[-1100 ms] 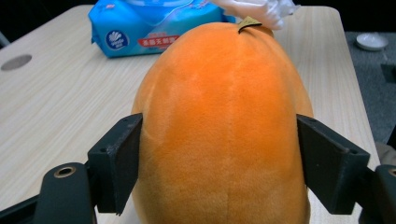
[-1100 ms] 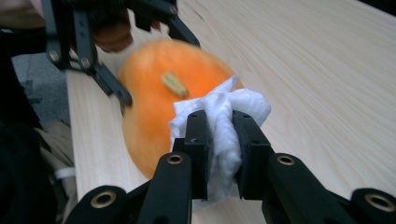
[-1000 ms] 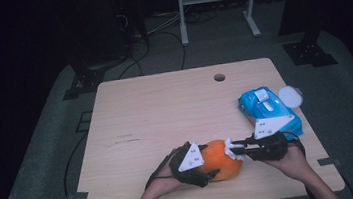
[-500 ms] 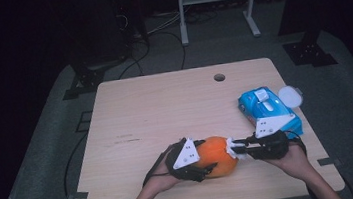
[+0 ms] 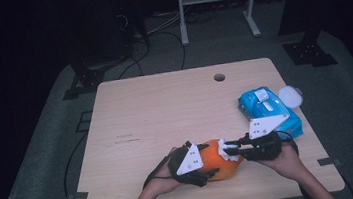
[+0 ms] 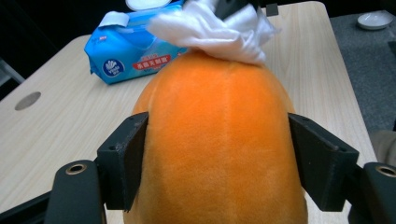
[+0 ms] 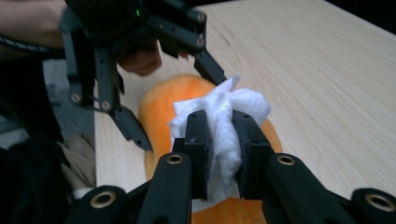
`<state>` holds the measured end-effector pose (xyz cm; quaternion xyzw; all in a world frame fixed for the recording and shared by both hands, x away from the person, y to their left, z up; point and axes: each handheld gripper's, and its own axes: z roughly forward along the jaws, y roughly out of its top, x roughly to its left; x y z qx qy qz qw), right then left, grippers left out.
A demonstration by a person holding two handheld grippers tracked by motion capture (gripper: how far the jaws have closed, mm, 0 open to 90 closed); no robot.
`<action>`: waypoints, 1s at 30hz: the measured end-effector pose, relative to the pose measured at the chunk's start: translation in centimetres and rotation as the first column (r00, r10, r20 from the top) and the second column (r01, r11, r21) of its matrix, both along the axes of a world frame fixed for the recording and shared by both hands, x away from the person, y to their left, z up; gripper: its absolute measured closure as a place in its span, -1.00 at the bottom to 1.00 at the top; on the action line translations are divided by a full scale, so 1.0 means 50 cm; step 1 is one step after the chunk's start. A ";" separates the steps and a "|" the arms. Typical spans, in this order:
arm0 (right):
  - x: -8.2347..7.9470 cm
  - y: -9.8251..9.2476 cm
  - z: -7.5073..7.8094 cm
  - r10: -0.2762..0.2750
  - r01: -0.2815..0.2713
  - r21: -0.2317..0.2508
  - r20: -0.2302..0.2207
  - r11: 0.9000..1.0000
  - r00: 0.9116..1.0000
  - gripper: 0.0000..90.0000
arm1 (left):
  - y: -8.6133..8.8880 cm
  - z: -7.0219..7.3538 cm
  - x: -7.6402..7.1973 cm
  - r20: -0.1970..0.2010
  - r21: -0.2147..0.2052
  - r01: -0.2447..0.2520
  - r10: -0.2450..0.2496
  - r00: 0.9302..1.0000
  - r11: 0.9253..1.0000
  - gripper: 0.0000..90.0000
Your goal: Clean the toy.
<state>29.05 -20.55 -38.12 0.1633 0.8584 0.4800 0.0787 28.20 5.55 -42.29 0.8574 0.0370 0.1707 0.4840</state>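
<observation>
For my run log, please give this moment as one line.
left hand-held gripper: closed on orange plush toy | right hand-held gripper: holds white wipe against toy | blue wipe pack: on table, right side

Dim high view, dark surroundings, evenly lit tabletop, soft shadows, slightly soft close-ups, no glare

The surface (image 5: pixel 156 112) lies open across its left side and far edge, while the blue wipes pack (image 5: pixel 266 112) blocks the right edge and the orange plush (image 5: pixel 219 160) the near edge.
</observation>
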 end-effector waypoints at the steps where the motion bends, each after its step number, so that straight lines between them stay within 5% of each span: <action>1: 0.001 -0.001 -0.003 -0.004 0.004 -0.006 -0.004 1.000 1.000 0.70 | 0.005 -0.002 0.005 -0.020 -0.015 -0.010 0.010 1.000 1.000 -0.44; 6: 0.008 -0.026 -0.028 -0.055 0.054 -0.047 -0.018 0.997 0.998 0.70 | 0.016 -0.005 0.028 -0.110 -0.072 -0.091 0.083 0.990 0.993 -0.67; 11: 0.000 -0.015 -0.001 -0.033 0.033 -0.019 0.014 0.999 0.999 0.70 | -0.001 -0.006 0.010 -0.047 -0.056 -0.049 0.047 0.998 0.997 -0.49; 14: -0.010 0.006 0.009 -0.013 0.015 -0.046 0.044 0.999 0.999 0.70 | -0.006 -0.003 -0.001 -0.007 -0.023 -0.028 0.028 1.000 0.999 -0.49; 19: -0.007 0.000 -0.007 -0.028 0.031 -0.077 0.037 0.997 0.999 0.70 | 0.011 0.000 0.023 -0.109 -0.081 -0.101 0.092 0.990 0.992 -0.80; 21: -0.004 -0.011 -0.011 -0.038 0.040 -0.068 0.023 0.997 0.999 0.70 | 0.014 -0.005 0.030 -0.156 -0.098 -0.107 0.091 0.984 0.989 -0.76; 24: -0.003 -0.013 -0.005 -0.043 0.045 -0.068 0.028 0.997 0.999 0.70 | 0.005 -0.008 0.021 -0.112 -0.083 -0.091 0.082 0.990 0.992 -0.50; 28: -0.014 0.002 0.012 -0.016 0.019 -0.054 0.056 0.998 0.998 0.70 | -0.006 -0.004 0.005 -0.057 -0.064 -0.044 0.041 0.998 0.997 -0.45; 30: -0.014 0.005 0.013 -0.005 0.009 -0.067 0.059 0.998 0.998 0.70 | -0.004 -0.002 0.003 -0.062 -0.059 -0.036 0.032 0.998 0.998 -0.51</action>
